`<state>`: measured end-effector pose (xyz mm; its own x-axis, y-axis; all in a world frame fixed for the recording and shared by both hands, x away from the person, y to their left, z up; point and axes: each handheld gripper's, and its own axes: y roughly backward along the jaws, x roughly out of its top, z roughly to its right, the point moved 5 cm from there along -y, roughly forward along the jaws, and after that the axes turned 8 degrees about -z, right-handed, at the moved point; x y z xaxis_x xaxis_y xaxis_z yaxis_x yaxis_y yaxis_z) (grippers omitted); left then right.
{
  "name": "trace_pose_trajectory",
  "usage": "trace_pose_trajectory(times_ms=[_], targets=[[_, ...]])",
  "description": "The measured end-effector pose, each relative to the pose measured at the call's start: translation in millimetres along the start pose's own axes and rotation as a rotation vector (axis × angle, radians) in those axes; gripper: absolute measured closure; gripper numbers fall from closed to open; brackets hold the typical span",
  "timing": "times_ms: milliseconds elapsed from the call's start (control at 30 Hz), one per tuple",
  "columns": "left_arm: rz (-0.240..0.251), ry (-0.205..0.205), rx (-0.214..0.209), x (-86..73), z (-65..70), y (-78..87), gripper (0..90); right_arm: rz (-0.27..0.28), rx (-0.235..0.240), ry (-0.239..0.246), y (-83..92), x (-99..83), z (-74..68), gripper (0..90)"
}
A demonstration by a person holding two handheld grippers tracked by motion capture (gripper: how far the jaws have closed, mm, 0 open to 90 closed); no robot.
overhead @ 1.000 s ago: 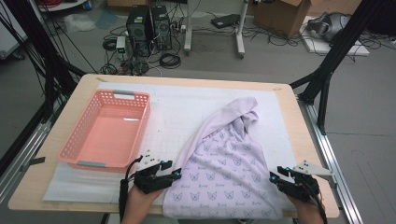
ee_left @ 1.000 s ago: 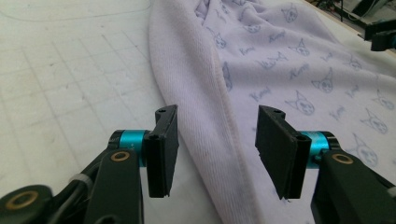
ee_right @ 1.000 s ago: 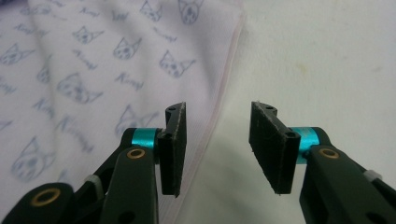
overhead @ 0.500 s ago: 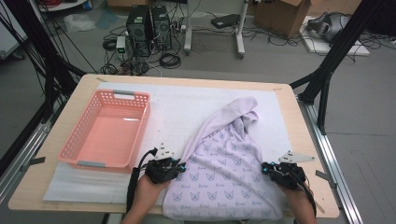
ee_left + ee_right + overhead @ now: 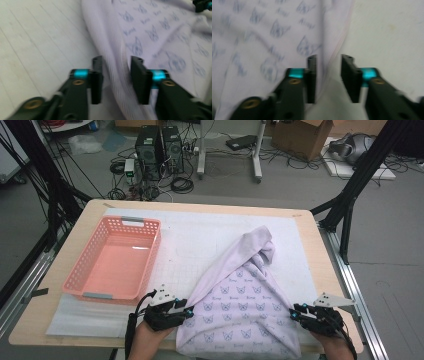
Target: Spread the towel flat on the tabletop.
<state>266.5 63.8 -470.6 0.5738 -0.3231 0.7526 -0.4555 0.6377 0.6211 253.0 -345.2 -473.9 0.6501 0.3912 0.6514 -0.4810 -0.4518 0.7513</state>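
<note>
A lavender cloth [image 5: 240, 295] printed with blue cat faces lies bunched on the white mat [image 5: 200, 235], spreading wide toward the front edge. My left gripper [image 5: 189, 312] sits at its left side edge and my right gripper [image 5: 294, 311] at its right side edge. In the left gripper view the jaws [image 5: 116, 75] stand apart, just opened, with the cloth's hem [image 5: 112, 50] lying loose between them. In the right gripper view the jaws [image 5: 328, 75] have also just opened, and the cloth's edge [image 5: 332, 45] runs between the pads without being pinched.
An empty pink plastic basket [image 5: 150, 257] stands on the left half of the mat. The wooden table [image 5: 310, 220] ends close behind my hands. Black frame legs, cables and computer towers stand on the floor beyond the far edge.
Both grippers pushed forward onto the cloth's side edges half a second ago and have drawn back toward the front edge. The cloth lies much as before.
</note>
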Motion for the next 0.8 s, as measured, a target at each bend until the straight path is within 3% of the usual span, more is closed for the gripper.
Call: trace_pose_trajectory(times_ms=[167,300,367,467,500,533,600,667,800], targets=[[0.011,-0.007,-0.006,23.3,-7.2,-18.5,54.7,0.068,-0.049,-0.044,-4.1,16.4,8.3,54.8],[0.0,-0.017,0.013,45.6,-12.0,-38.9,51.9,0.064,-0.084,-0.041,-18.7,31.1,11.3,54.9],[-0.038,-0.019,0.015,53.6,-11.0,-51.2,48.2,0.054,-0.081,-0.033,-28.1,38.4,10.9,54.4],[-0.082,-0.045,0.045,54.6,-13.1,-70.1,47.4,0.026,-0.084,-0.005,-41.9,46.1,10.4,54.9],[-0.093,-0.054,0.049,53.0,-14.1,-74.1,47.8,0.011,-0.085,0.006,-46.1,47.1,10.1,58.9],[-0.084,-0.069,0.069,53.2,-13.7,-74.5,50.3,-0.001,-0.079,0.017,-49.1,47.4,9.5,65.9],[-0.097,-0.116,0.131,52.4,-13.8,-72.9,67.9,-0.005,-0.037,0.037,-49.5,46.8,7.0,83.9],[-0.106,-0.08,0.112,52.0,-14.8,-69.1,82.1,-0.018,-0.028,0.056,-46.7,44.6,5.7,86.6],[-0.107,-0.025,0.079,44.3,-17.2,-55.5,85.7,-0.035,-0.024,0.03,-30.6,30.1,13.1,87.5]])
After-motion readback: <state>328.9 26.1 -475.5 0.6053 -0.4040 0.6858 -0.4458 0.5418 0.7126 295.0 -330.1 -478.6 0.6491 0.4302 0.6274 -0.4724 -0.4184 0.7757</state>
